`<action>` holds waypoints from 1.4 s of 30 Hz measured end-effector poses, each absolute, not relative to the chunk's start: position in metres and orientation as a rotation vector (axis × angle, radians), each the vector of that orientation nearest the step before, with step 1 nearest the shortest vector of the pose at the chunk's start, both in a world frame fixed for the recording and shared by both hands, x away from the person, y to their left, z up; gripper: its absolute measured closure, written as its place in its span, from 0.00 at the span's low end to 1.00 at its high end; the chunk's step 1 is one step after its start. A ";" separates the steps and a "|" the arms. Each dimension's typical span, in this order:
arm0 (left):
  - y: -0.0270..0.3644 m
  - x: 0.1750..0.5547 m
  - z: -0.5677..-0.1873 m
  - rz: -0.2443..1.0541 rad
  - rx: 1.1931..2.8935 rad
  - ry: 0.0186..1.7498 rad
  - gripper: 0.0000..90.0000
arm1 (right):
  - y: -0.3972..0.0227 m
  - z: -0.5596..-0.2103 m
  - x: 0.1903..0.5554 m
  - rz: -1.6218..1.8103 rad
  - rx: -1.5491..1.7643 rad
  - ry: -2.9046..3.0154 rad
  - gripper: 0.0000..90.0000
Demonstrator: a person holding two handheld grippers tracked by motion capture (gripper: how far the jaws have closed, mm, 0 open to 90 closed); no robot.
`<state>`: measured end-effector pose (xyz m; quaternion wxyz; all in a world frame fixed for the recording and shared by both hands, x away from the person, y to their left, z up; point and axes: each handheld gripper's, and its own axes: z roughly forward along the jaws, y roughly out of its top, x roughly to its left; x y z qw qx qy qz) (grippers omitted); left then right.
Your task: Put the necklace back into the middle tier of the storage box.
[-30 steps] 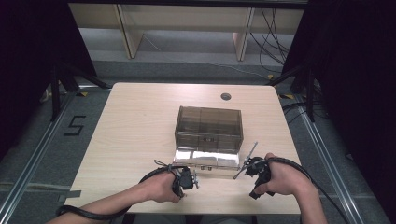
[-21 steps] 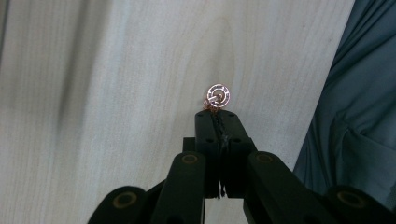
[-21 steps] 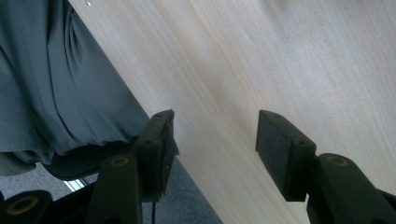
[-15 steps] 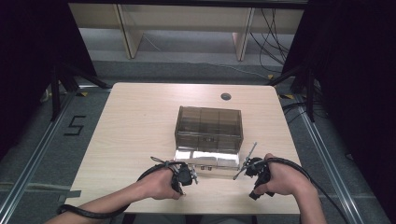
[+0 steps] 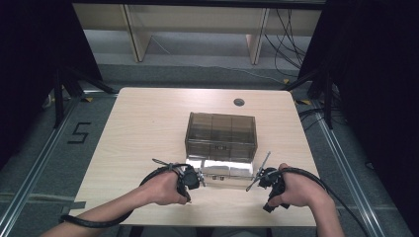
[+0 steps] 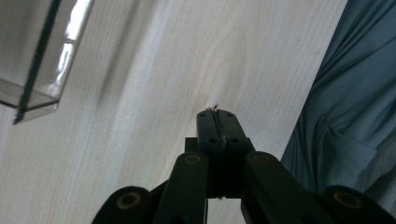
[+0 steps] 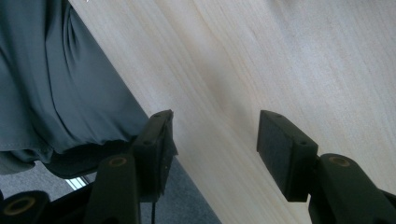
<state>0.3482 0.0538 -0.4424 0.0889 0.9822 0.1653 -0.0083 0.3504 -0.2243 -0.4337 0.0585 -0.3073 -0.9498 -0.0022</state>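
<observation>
Nearest the person, the left tool [image 6: 218, 116] is sitting pressed shut with a tiny pale scrap pinched at its tip, too small to identify. The right tool [image 7: 212, 140] is hanging wide and empty over the desk [image 5: 138, 128] edge. Just beyond both, the box [image 5: 221, 136] is standing mid-desk, its clear flap [image 5: 222, 170] lying open toward the hands. Swinging either tool forward carelessly could, I judge, be knocking that flap or shoving the box. Trailing cables are looping beside the wrists and might snag. Farther off, a small round grommet [image 5: 239, 102] is sitting near the far edge.
</observation>
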 end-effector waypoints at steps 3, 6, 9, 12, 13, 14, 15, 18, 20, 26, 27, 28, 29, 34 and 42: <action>0.055 0.349 -0.439 -0.025 2.922 0.496 0.99 | -0.224 -0.436 0.352 -0.013 -0.902 -2.885 0.52; 0.056 0.350 -0.438 -0.024 2.919 0.501 0.99 | -0.225 -0.438 0.352 0.005 -0.888 -2.905 0.52; 0.058 0.351 -0.437 -0.026 2.915 0.518 0.99 | -0.225 -0.443 0.352 0.017 -0.881 -2.900 0.52; 0.060 0.352 -0.436 -0.028 2.909 0.523 0.99 | -0.224 -0.446 0.352 0.021 -0.848 -2.897 0.51; 0.060 0.353 -0.435 -0.030 2.913 0.523 0.99 | -0.224 -0.447 0.352 0.021 -0.854 -2.896 0.51; 0.061 0.353 -0.434 -0.033 2.911 0.527 0.99 | -0.222 -0.448 0.351 0.025 -0.865 -2.898 0.52; 0.061 0.353 -0.434 -0.033 2.911 0.527 0.99 | -0.222 -0.449 0.352 0.021 -0.855 -2.900 0.52; 0.062 0.355 -0.433 -0.035 2.912 0.532 0.99 | -0.222 -0.452 0.351 0.033 -0.858 -2.900 0.51; 0.063 0.357 -0.432 -0.036 2.903 0.543 0.99 | -0.222 -0.455 0.350 0.041 -0.866 -2.887 0.51; 0.066 0.360 -0.427 -0.041 2.901 0.558 0.99 | -0.221 -0.461 0.348 0.057 -0.861 -2.884 0.51; 0.066 0.360 -0.426 -0.037 2.897 0.560 0.99 | -0.221 -0.462 0.348 0.057 -0.861 -2.884 0.51; 0.067 0.361 -0.424 -0.035 2.895 0.566 0.99 | -0.222 -0.462 0.349 0.054 -0.843 -2.890 0.51; 0.067 0.361 -0.424 -0.035 2.895 0.566 0.99 | -0.222 -0.463 0.349 0.050 -0.835 -2.886 0.51; 0.071 0.365 -0.414 -0.011 2.880 0.578 0.99 | -0.222 -0.463 0.348 0.055 -0.857 -2.880 0.50; 0.075 0.370 -0.403 0.001 2.868 0.598 0.99 | -0.222 -0.465 0.349 0.068 -0.858 -2.878 0.50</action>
